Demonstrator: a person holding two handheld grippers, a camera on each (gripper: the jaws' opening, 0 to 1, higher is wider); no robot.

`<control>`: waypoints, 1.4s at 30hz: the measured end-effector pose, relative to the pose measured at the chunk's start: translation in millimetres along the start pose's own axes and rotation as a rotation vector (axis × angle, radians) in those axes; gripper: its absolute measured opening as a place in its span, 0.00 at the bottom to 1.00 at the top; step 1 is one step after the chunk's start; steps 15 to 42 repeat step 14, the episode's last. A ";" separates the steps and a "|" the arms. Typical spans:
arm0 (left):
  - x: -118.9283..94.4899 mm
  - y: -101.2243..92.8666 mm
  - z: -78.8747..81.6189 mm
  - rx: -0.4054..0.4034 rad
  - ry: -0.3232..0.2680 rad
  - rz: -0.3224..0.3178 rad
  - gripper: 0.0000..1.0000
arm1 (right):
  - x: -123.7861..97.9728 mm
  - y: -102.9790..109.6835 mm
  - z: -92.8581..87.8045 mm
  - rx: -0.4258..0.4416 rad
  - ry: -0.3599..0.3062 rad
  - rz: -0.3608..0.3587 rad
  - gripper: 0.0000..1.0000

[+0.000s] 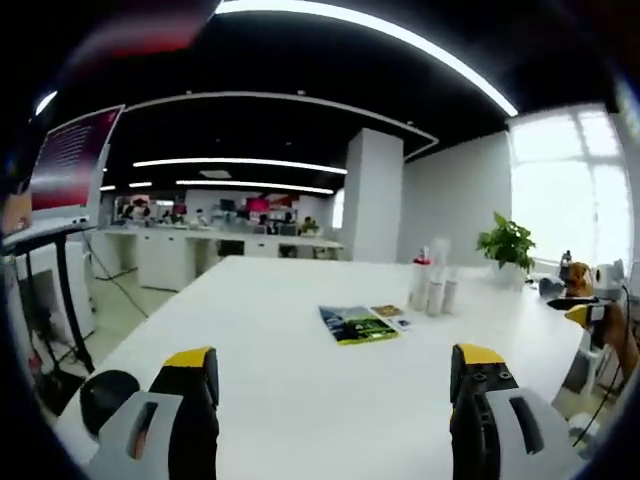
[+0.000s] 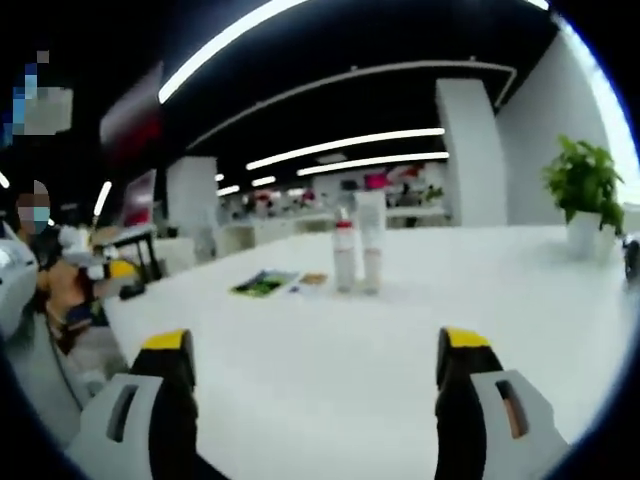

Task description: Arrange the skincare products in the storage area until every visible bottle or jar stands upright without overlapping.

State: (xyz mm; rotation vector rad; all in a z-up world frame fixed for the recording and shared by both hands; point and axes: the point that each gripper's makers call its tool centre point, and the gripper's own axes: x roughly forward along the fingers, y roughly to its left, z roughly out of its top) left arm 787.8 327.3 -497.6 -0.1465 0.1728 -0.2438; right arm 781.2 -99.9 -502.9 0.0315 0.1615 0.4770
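A small cluster of white skincare bottles (image 1: 433,288) stands upright on the long white table (image 1: 300,400), far ahead and right of centre in the left gripper view. My left gripper (image 1: 335,372) is open over bare tabletop, well short of them. In the right gripper view the same bottles (image 2: 357,252) stand upright past the middle of the table, one with a red cap and a taller white tube beside it. My right gripper (image 2: 315,362) is open too, with nothing between its jaws.
A colourful leaflet (image 1: 356,323) and small cards lie flat left of the bottles; the leaflet (image 2: 264,283) shows again. A potted plant (image 1: 508,248) stands at the far right edge. A monitor on a stand (image 1: 62,170) and a black stool (image 1: 105,396) flank the left side.
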 end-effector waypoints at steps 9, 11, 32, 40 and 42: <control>1.7 5.7 0.7 0.028 0.016 0.033 1.00 | 2.7 -1.3 -1.2 -0.003 0.016 -0.011 1.00; 1.1 8.0 1.3 0.034 0.018 0.047 1.00 | 3.3 -2.3 1.0 -0.009 0.014 -0.016 1.00; -0.2 10.4 0.4 0.031 0.023 0.062 1.00 | 4.5 0.2 4.3 -0.009 0.004 -0.013 1.00; -0.2 10.4 0.4 0.031 0.023 0.062 1.00 | 4.5 0.2 4.3 -0.009 0.004 -0.013 1.00; -0.2 10.4 0.4 0.031 0.023 0.062 1.00 | 4.5 0.2 4.3 -0.009 0.004 -0.013 1.00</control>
